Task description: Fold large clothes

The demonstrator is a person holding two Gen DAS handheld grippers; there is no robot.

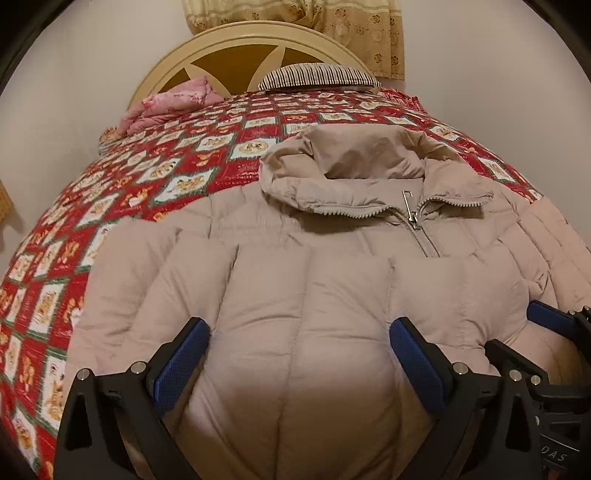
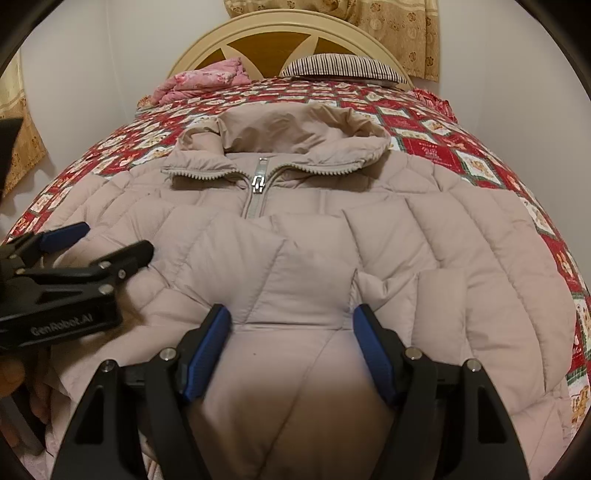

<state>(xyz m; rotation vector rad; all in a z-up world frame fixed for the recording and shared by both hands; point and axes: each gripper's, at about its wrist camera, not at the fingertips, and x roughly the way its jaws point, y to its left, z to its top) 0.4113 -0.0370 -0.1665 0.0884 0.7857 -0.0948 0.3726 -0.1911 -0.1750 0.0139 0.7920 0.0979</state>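
bedspread (image 1: 177, 173); jacket (image 1: 314, 295) between open right gripper (image 2: 291, 321) jaws

You are looking through heavy fisheye curvature under warm, dim indoor light: the bedspread (image 1: 110, 206) bows, black corners vignette both views, and the jacket (image 2: 295, 406) nearest the lens falls shadowed and soft.

red patterned quilt (image 1: 155, 173), pink bundle (image 1: 166, 105), striped pillow (image 1: 317, 75), arched headboard (image 1: 236, 37), floral curtain (image 1: 362, 33)
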